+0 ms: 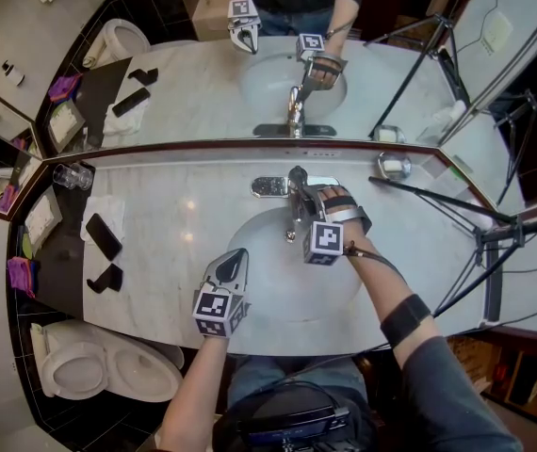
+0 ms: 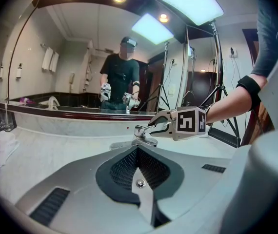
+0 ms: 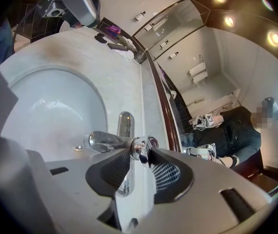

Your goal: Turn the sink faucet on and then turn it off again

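Observation:
The chrome sink faucet (image 1: 293, 217) stands at the back of the white basin (image 1: 268, 285), against the mirror. My right gripper (image 1: 306, 194) reaches over the basin from the right and is shut on the faucet handle (image 3: 141, 149); a pad lies on each side of it. The spout (image 3: 102, 140) points out over the bowl, and I see no stream from it. My left gripper (image 1: 235, 257) hovers over the basin's front left, shut and holding nothing. From the left gripper view, the faucet (image 2: 144, 134) and the right gripper (image 2: 153, 126) lie straight ahead.
Two black phones (image 1: 104, 236) (image 1: 108, 277), a white towel (image 1: 108, 210) and a glass (image 1: 73, 175) are on the counter's left. A small metal dish (image 1: 393, 166) sits at the right by a tripod (image 1: 457, 205). A toilet (image 1: 99, 365) stands lower left.

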`<state>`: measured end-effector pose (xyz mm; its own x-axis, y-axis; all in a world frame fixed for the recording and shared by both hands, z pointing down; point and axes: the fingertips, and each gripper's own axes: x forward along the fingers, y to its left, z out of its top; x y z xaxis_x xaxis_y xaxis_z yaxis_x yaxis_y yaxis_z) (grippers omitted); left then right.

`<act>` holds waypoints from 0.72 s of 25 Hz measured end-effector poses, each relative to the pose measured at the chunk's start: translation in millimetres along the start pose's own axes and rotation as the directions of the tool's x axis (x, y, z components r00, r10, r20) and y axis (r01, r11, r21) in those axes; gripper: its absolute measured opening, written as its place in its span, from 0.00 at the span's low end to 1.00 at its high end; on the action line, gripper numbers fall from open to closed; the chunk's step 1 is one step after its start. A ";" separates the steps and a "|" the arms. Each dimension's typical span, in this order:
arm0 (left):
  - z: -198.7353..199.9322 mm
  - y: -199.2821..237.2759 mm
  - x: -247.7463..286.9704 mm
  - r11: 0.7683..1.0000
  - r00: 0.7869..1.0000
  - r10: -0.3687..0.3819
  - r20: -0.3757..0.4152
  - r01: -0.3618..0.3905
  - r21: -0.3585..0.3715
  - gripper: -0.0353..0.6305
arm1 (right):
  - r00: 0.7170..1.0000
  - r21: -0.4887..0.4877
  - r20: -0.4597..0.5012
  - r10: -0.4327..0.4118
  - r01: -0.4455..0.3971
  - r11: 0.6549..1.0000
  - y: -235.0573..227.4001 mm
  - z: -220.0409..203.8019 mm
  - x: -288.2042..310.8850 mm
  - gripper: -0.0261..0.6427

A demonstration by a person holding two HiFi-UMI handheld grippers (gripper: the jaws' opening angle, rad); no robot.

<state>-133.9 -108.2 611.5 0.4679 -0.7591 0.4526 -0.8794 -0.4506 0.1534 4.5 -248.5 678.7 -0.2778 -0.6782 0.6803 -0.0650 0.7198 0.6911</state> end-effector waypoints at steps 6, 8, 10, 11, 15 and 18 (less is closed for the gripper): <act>-4.2 -2.2 -2.3 1.000 1.000 0.000 -0.001 0.000 -0.006 0.04 | 1.000 -0.006 -0.015 0.004 -0.004 1.000 2.2 -1.9 0.1 0.24; -4.8 -2.0 -3.2 1.000 1.000 0.001 -0.002 -0.001 -0.008 0.04 | 1.000 -0.005 -0.017 0.003 -0.003 1.000 1.5 -1.8 -0.3 0.24; -5.5 -1.3 -4.3 1.000 1.000 0.003 -0.003 -0.004 -0.009 0.04 | 1.000 -0.001 -0.017 0.001 -0.001 1.000 0.8 -1.2 -0.8 0.24; -6.1 -0.9 -4.7 1.000 1.000 0.005 -0.003 -0.005 -0.010 0.04 | 1.000 -0.002 -0.016 0.001 -0.001 1.000 1.3 -0.9 -1.0 0.24; -8.1 0.1 -5.1 1.000 1.000 0.007 -0.003 -0.007 -0.015 0.03 | 1.000 -0.008 -0.019 0.013 -0.013 1.000 17.0 -3.7 -2.4 0.24; -7.9 -1.0 -4.9 1.000 1.000 0.005 0.000 -0.005 -0.016 0.04 | 1.000 0.006 -0.028 0.012 -0.012 1.000 23.9 -5.9 -2.7 0.24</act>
<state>-136.1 -100.2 616.1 0.4631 -0.7616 0.4534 -0.8833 -0.4389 0.1650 9.4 -230.3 694.9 -0.2516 -0.6732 0.6953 -0.0671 0.7288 0.6814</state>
